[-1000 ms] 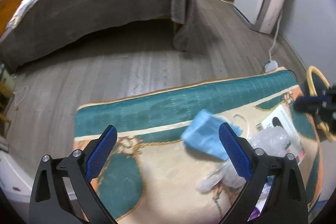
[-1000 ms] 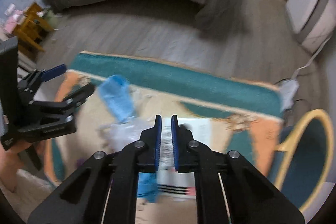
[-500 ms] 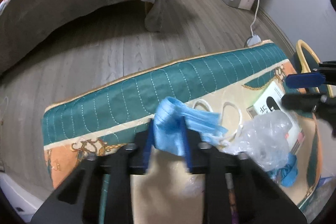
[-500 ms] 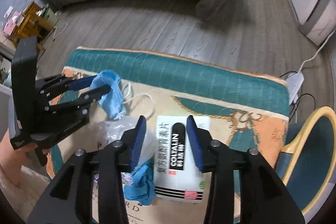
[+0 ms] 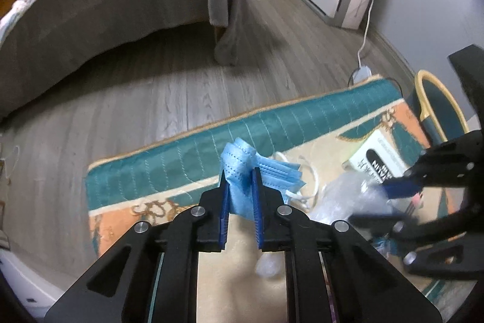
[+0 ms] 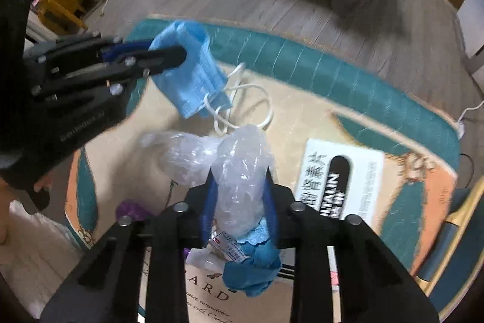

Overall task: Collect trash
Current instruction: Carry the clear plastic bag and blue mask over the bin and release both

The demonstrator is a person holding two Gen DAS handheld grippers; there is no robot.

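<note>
My left gripper (image 5: 240,176) is shut on a crumpled blue face mask (image 5: 254,168) and holds it above the patterned table cover (image 5: 181,165); its white ear loops hang down. In the right wrist view the left gripper (image 6: 178,53) shows at upper left with the mask (image 6: 193,71). My right gripper (image 6: 240,174) is closed around a crumpled clear plastic bag (image 6: 239,171). It shows blurred at the right of the left wrist view (image 5: 375,202), with the bag (image 5: 341,199).
A white box with black lettering (image 6: 335,180) lies to the right of the bag. Blue crumpled material (image 6: 254,265) and a printed card (image 6: 211,292) lie beneath my right gripper. A chair (image 5: 438,108) stands at the table's right end. A bed (image 5: 106,5) stands beyond.
My left gripper closed on the blue mask and lifted it. My right gripper opened, moved left from the white box and closed on the clear plastic bag.
</note>
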